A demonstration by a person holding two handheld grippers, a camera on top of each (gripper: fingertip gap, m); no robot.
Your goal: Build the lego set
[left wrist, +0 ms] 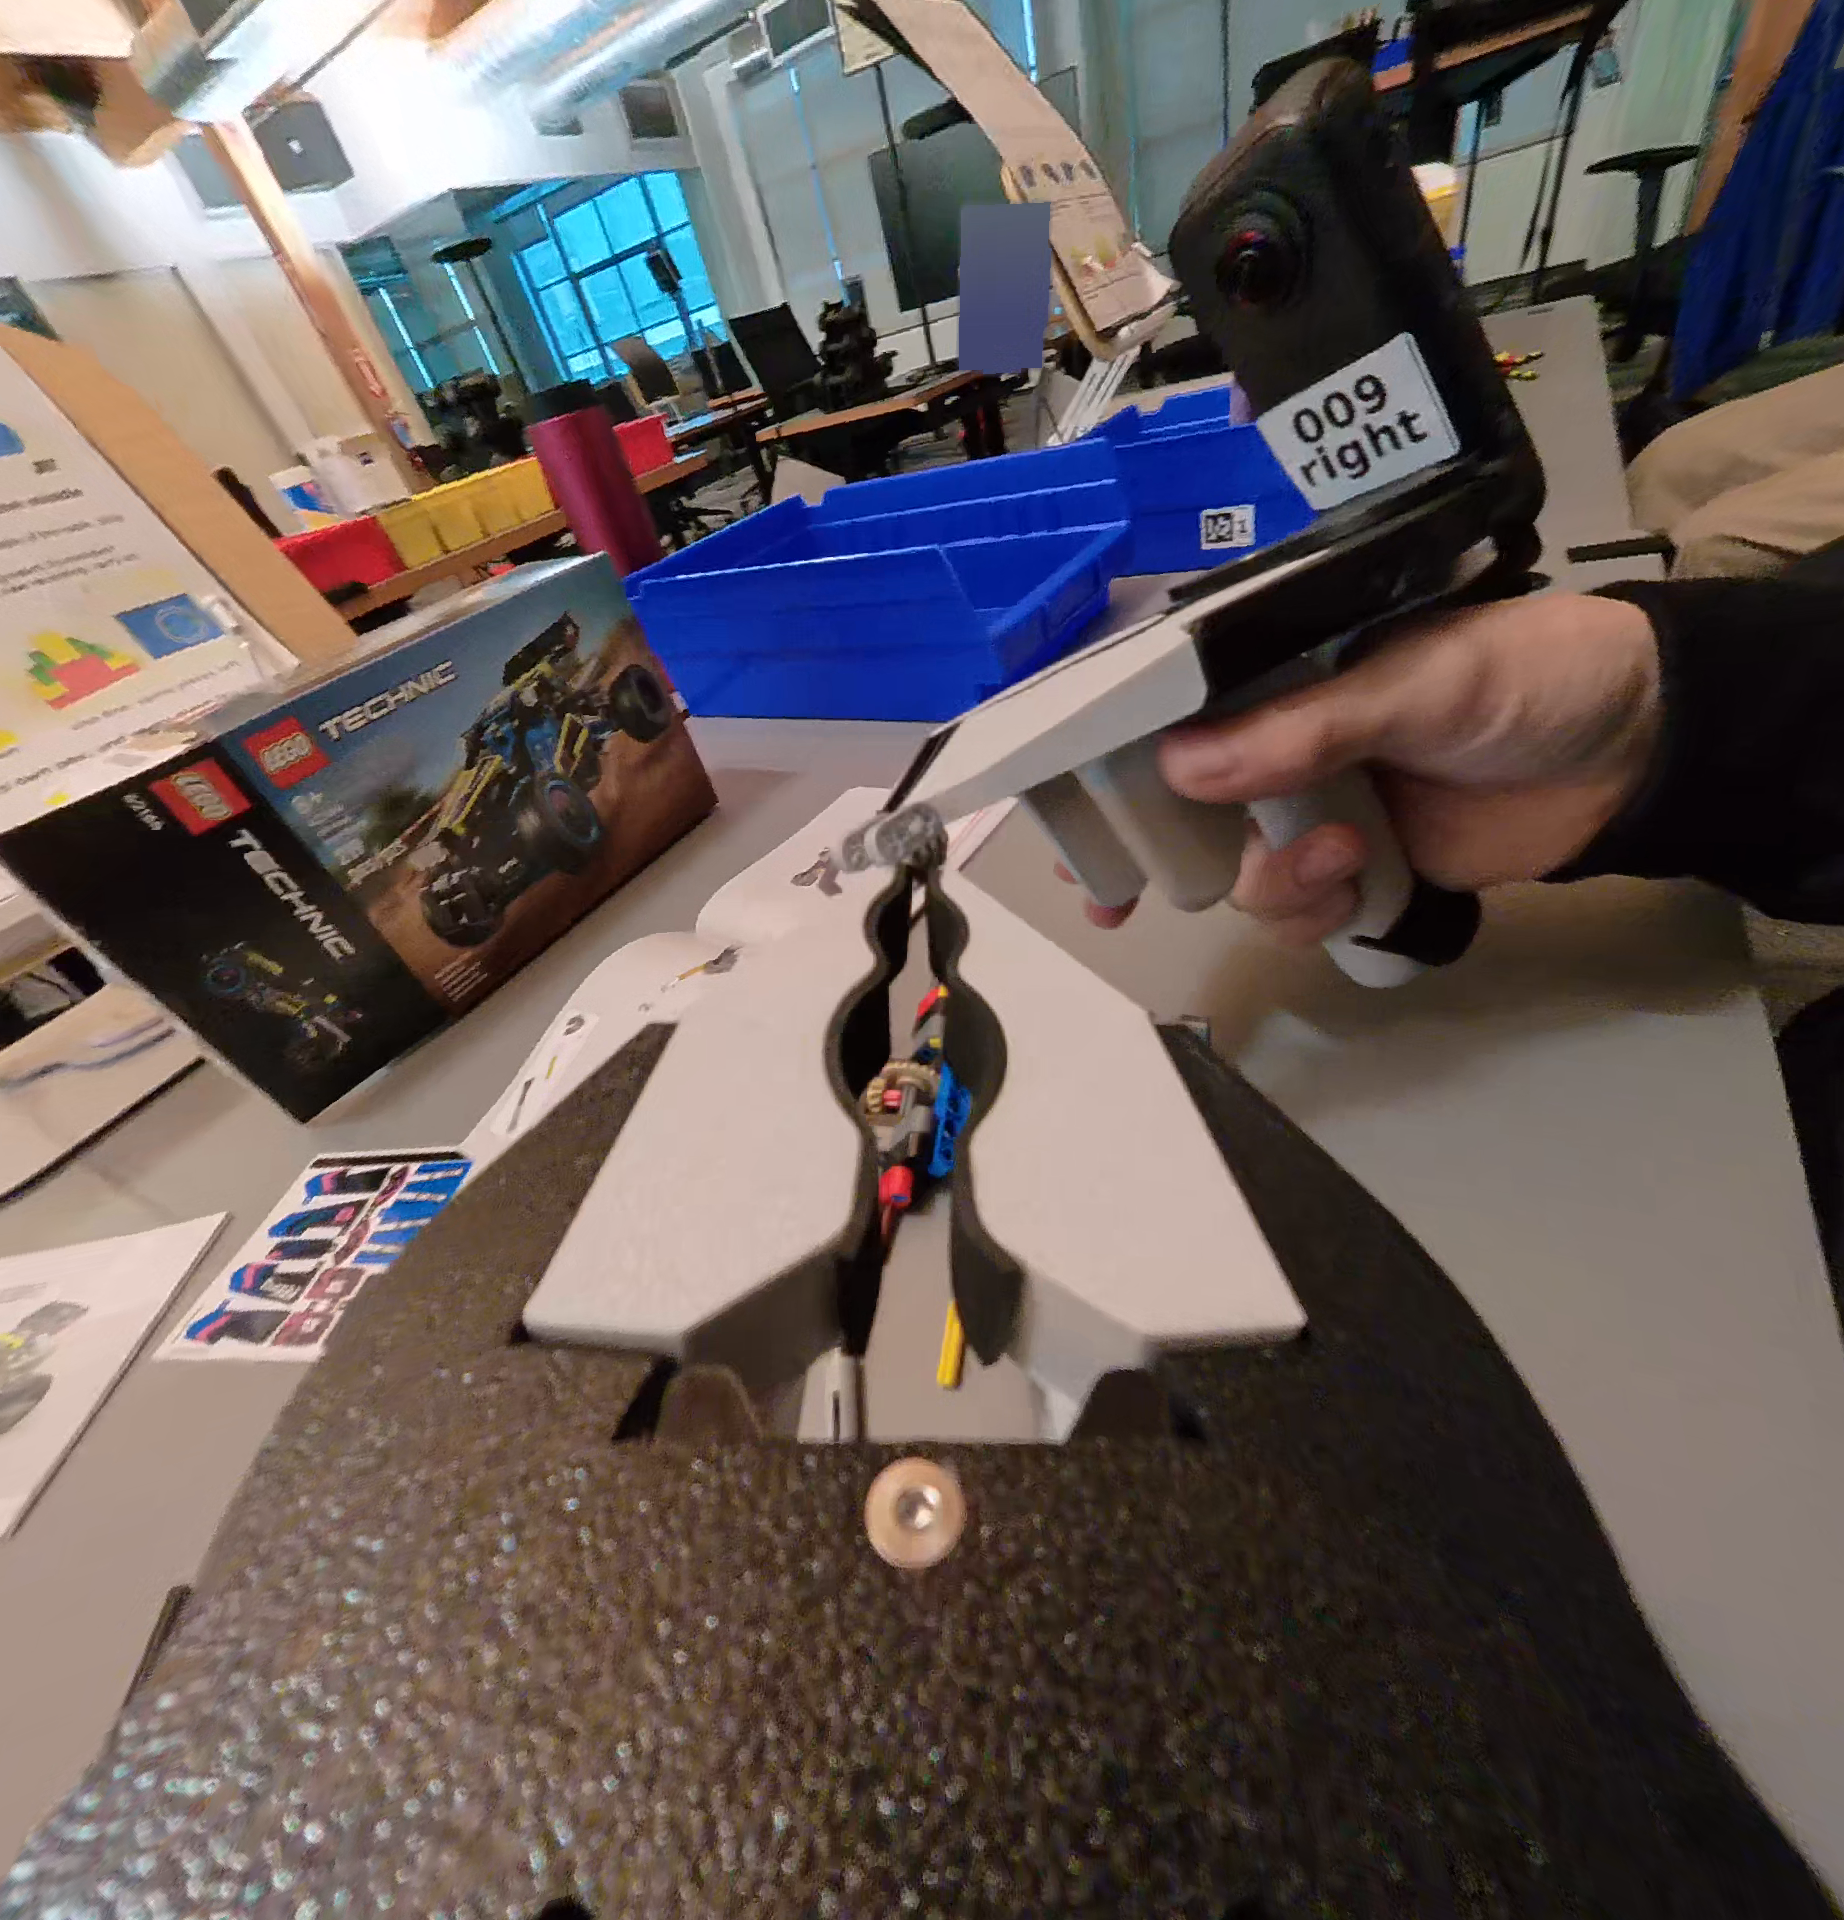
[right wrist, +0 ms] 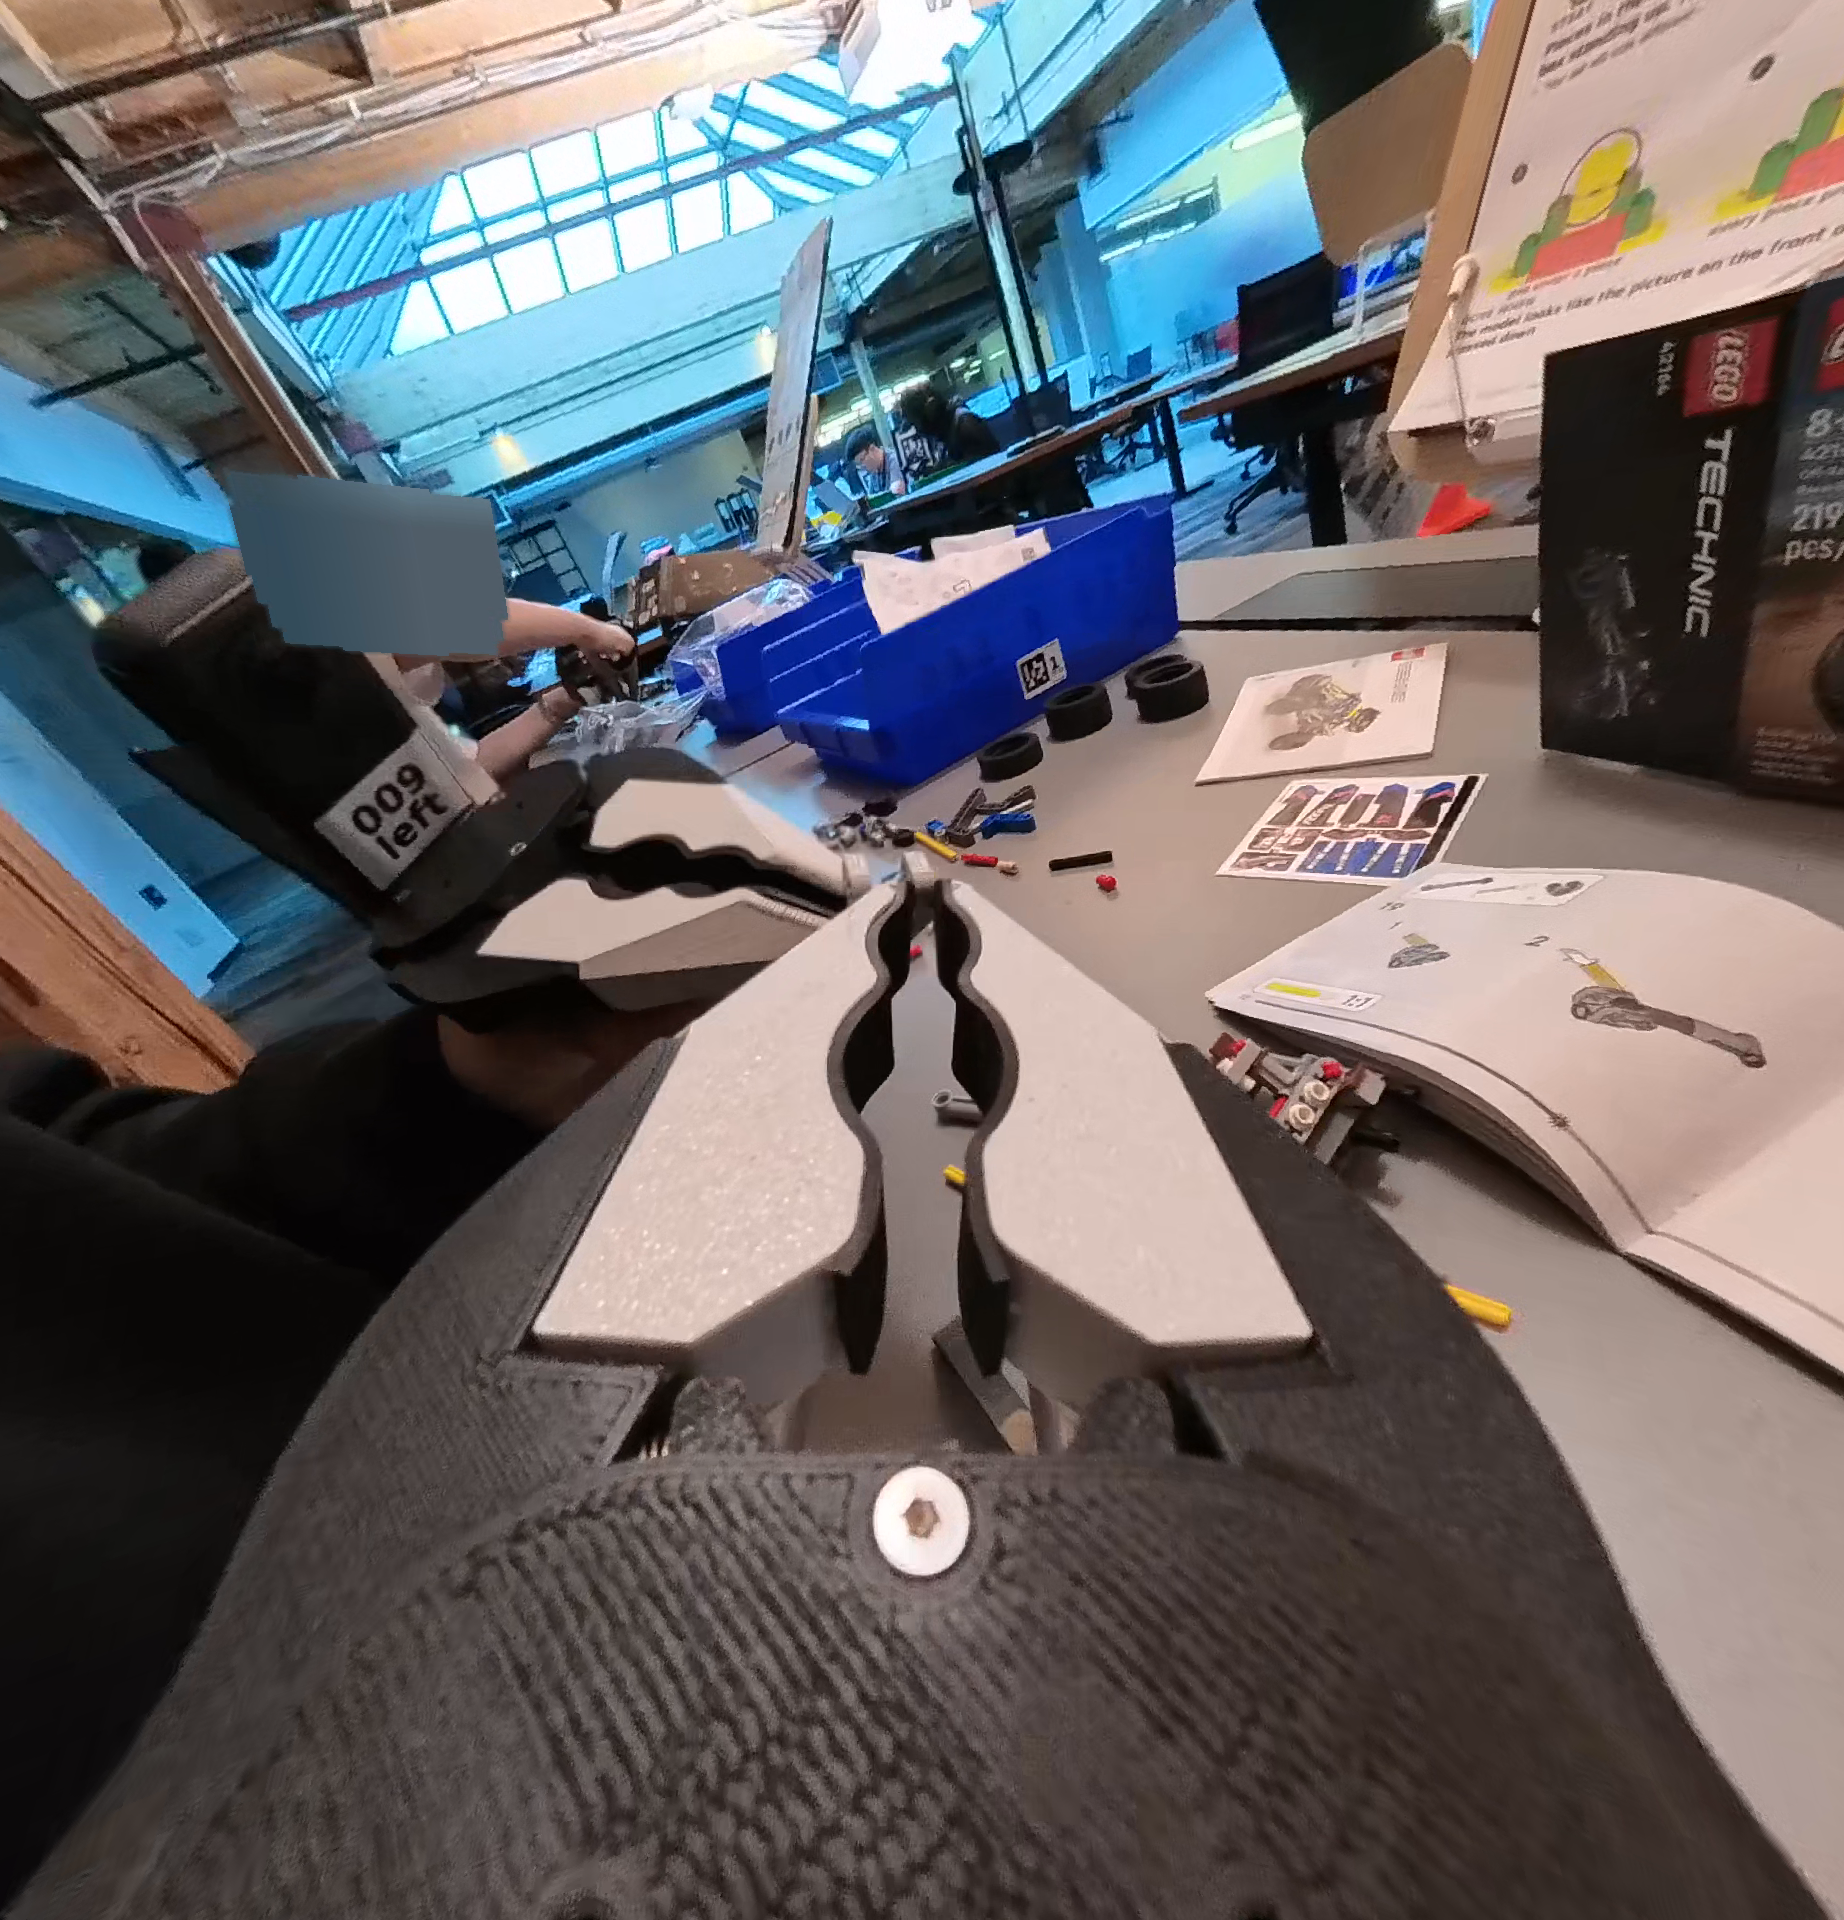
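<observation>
My left gripper (left wrist: 913, 883) and my right gripper (right wrist: 918, 883) meet tip to tip above the grey table. Both are shut, pinching a small grey Lego piece (left wrist: 897, 836) between them; it also shows in the right wrist view (right wrist: 920, 868). The right gripper (left wrist: 913, 821) comes in from the right, held by a hand. The left gripper (right wrist: 850, 873) comes in from the left. A partly built assembly (left wrist: 918, 1112) with a tan gear, blue and red parts lies on the table under my left fingers. Whether each gripper holds a separate part is hidden.
An open instruction booklet (right wrist: 1624, 1039) lies at the right with a grey sub-assembly (right wrist: 1302, 1101) beside it. Loose parts (right wrist: 959, 831), black tyres (right wrist: 1079, 712), a sticker sheet (right wrist: 1349, 831), blue bins (right wrist: 959, 665) and the set's box (left wrist: 378, 831) stand around. A person sits far left. The tips of both grippers are at nearly the same place.
</observation>
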